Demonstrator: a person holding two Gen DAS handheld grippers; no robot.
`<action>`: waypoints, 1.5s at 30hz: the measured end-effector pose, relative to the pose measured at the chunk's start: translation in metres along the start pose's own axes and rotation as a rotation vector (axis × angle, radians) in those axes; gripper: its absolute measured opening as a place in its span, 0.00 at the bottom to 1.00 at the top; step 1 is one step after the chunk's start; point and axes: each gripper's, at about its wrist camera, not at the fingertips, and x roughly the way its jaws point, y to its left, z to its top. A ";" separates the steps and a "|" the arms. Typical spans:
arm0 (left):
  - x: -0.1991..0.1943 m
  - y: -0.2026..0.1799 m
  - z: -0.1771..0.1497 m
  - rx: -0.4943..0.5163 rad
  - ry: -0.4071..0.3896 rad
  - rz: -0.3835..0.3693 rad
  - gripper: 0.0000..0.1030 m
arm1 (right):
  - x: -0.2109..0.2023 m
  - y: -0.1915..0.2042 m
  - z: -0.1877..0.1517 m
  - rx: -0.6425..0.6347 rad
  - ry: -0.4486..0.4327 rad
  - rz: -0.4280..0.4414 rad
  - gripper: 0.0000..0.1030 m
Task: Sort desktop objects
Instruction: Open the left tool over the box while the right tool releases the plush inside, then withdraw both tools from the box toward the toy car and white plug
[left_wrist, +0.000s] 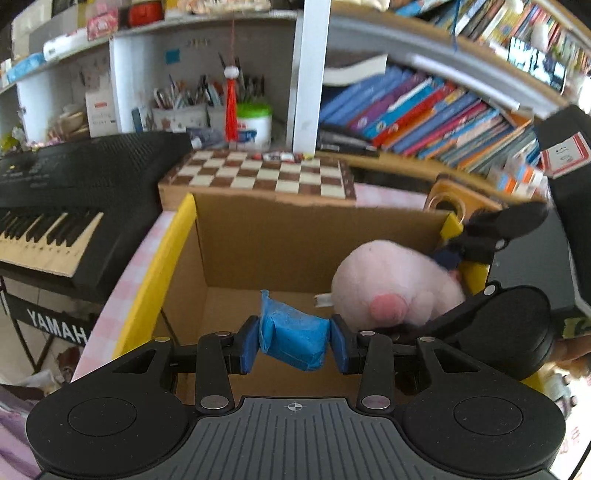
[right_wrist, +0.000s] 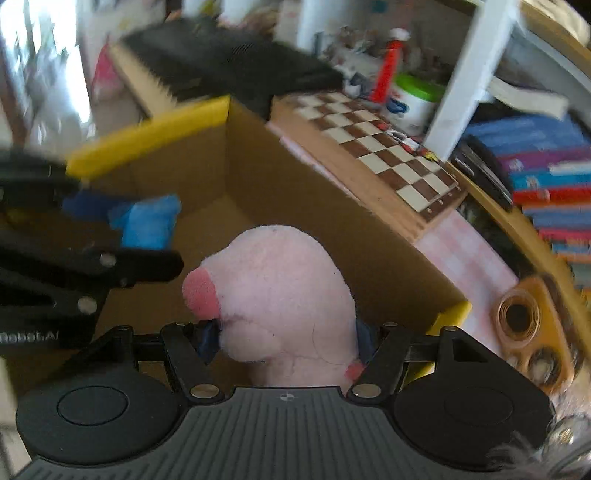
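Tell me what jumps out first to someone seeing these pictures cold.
The pink plush toy, clamped in the right gripper, hangs over the open cardboard box. Beside it the left gripper squeezes a blue packet above the same box. Behind the box lies a chessboard, with a black keyboard on its left.

Both tongs angle downward side by side — left tongs (left_wrist: 294, 341) nearly closed, right tongs (right_wrist: 288, 341) wider.

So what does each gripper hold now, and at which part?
The left gripper pinches the blue packet across its middle. The right gripper clamps the pink plush toy by its sides.
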 end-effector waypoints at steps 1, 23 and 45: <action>0.003 0.000 0.000 0.003 0.010 0.001 0.38 | 0.001 0.000 0.001 -0.016 0.005 0.013 0.64; -0.049 0.002 0.001 -0.064 -0.192 0.053 0.90 | -0.065 0.006 -0.014 0.017 -0.202 -0.071 0.82; -0.144 0.000 -0.071 -0.154 -0.413 -0.085 1.00 | -0.181 0.042 -0.124 0.471 -0.438 -0.321 0.86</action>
